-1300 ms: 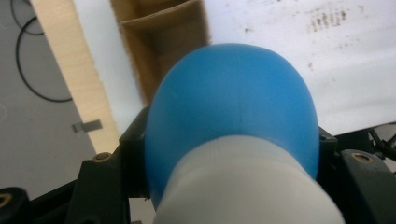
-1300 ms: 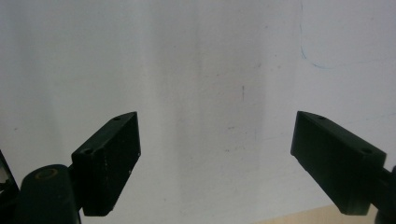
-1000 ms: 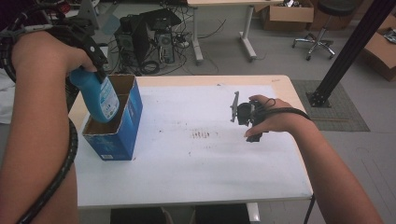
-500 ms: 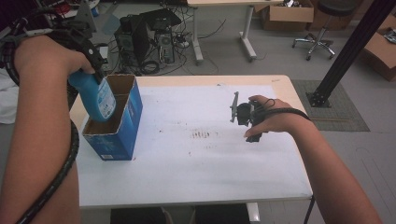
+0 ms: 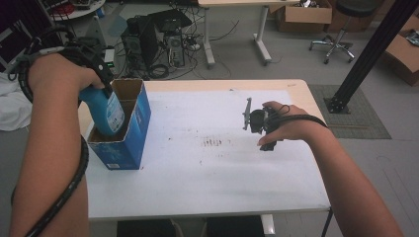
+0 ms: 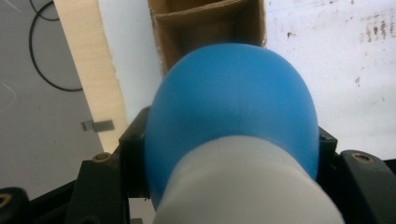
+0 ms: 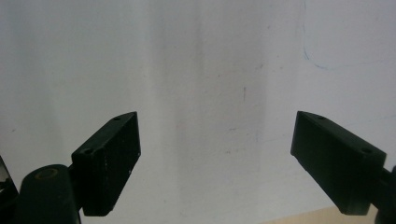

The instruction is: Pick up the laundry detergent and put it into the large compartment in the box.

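My left gripper (image 5: pixel 99 85) is shut on a blue bottle (image 5: pixel 106 111) with a white label. It holds the bottle tilted, with the lower end inside the open top of a blue cardboard box (image 5: pixel 126 144) at the table's left edge. In the left gripper view the bottle (image 6: pixel 231 107) sits between the jaws, over the box's brown inside (image 6: pixel 205 28). My right gripper (image 5: pixel 247 114) hovers over the white tabletop (image 5: pixel 207 173) at the right of centre. It is open, and nothing lies between its fingertips (image 7: pixel 217 140).
Dark smudges (image 5: pixel 215 143) mark the middle of the table. Behind the table, computer towers with cables (image 5: pixel 153 44) stand on the floor. Farther right are a second table's legs (image 5: pixel 262 34), a cardboard box (image 5: pixel 301 12), an office chair (image 5: pixel 341 29) and a black post (image 5: pixel 365 54).
The left gripper has lowered the blue bottle a little deeper into the box. The right gripper has stayed where it was.
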A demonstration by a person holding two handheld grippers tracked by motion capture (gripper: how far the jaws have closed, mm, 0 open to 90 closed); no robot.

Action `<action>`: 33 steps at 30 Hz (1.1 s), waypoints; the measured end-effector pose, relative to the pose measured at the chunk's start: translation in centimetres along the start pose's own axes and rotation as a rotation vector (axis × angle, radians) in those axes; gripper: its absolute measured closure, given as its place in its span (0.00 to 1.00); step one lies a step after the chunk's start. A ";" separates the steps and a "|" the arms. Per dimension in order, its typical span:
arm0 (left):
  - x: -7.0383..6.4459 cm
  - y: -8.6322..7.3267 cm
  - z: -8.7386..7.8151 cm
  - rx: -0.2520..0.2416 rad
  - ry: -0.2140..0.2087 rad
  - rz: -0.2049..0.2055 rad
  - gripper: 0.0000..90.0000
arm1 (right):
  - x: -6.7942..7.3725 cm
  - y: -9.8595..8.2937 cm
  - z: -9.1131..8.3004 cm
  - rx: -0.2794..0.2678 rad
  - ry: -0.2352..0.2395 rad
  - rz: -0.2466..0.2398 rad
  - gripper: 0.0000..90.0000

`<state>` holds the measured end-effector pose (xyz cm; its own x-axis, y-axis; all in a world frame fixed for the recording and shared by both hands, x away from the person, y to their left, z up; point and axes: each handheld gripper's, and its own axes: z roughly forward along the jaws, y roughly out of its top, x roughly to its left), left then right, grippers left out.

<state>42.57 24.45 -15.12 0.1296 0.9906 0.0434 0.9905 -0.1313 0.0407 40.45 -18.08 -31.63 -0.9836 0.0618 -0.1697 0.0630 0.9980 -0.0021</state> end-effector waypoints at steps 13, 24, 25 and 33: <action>0.0 0.0 4.5 0.022 -0.021 0.015 0.42 | 0.1 -0.2 -0.1 0.001 -0.005 0.000 0.18; -0.1 -0.1 7.2 0.017 -0.018 0.017 0.43 | 0.1 -0.2 -0.2 -0.010 -0.008 0.005 0.18; -0.1 -0.1 7.6 0.022 -0.017 0.017 0.43 | 0.1 -0.2 -0.2 -0.010 -0.008 0.006 0.18; 0.1 -0.2 10.2 0.034 -0.006 0.015 0.42 | 0.2 -0.2 -0.1 0.001 -0.007 0.002 0.18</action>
<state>42.83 24.96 -25.28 0.1444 0.9888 0.0382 0.9895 -0.1447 0.0057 40.26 -18.23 -31.51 -0.9821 0.0636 -0.1771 0.0650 0.9979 -0.0023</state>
